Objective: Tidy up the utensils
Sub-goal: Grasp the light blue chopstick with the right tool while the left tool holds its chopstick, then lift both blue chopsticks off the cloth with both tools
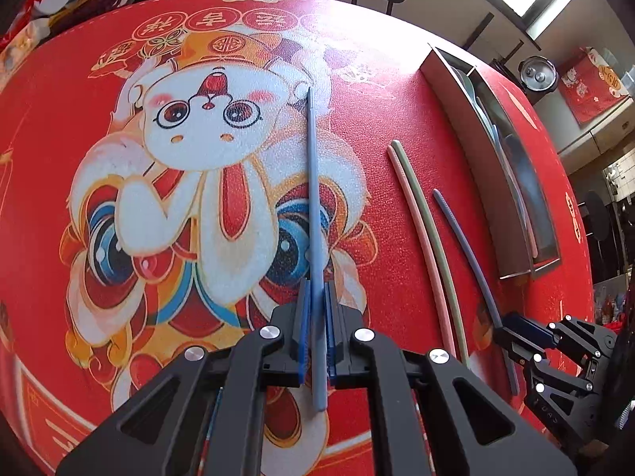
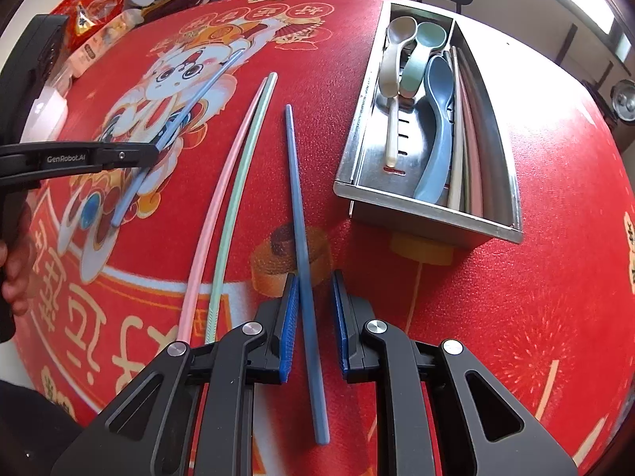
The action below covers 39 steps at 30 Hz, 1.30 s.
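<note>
left gripper is pinched tight on a light blue chopstick, blue pads pressed on both sides of it near its thick end. the stick runs forward from the jaws over the rabbit print on the red tablecloth; the butt end pokes out behind the pads. in the right wrist view the same gripper comes in from the left, stick slanting through its tip, a person's fingers on the handle at the left edge.

right gripper has its jaws partly spread around a darker blue chopstick. the stick lies on the cloth, touching or just beside the left pad, a clear gap to the right pad, so no pinch yet. in the left wrist view this gripper sits at the near end of that stick.

pink chopstick and green chopstick lie side by side on the cloth, touching along most of their length, between the two blue ones.

steel utensil tray sits to the right, far side. its left compartment holds a beige spoon, a mint green spoon and a blue spoon, overlapping. the narrow right compartment holds several chopsticks, cream, pink and dark.

snack packets are piled at the far left table edge.
</note>
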Each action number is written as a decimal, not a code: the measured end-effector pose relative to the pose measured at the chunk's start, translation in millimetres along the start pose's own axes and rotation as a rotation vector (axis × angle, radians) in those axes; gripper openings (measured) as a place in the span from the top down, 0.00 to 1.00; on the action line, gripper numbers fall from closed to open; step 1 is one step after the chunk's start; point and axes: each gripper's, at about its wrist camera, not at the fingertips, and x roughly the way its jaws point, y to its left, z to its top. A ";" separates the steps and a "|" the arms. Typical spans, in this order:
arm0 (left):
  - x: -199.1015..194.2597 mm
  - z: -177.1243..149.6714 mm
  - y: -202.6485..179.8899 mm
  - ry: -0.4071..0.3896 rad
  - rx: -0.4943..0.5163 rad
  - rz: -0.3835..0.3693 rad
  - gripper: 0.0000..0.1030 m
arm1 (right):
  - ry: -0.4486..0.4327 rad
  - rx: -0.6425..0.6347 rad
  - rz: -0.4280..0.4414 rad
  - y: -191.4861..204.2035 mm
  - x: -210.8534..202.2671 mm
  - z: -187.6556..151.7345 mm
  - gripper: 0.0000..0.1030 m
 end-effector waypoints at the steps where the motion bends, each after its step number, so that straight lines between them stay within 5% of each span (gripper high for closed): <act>1: -0.8 -2.2 0.8 -0.001 -0.005 -0.006 0.93 | 0.005 -0.004 -0.002 0.4 0.0 0.4 0.84; 19: 13.5 37.6 -1.8 0.006 0.018 0.009 0.93 | 0.004 -0.001 0.014 -2.6 0.2 0.5 0.84; 39: 0.6 -11.1 -7.0 -0.008 0.036 -0.010 0.94 | 0.007 0.072 0.098 -15.6 -1.2 -1.2 0.87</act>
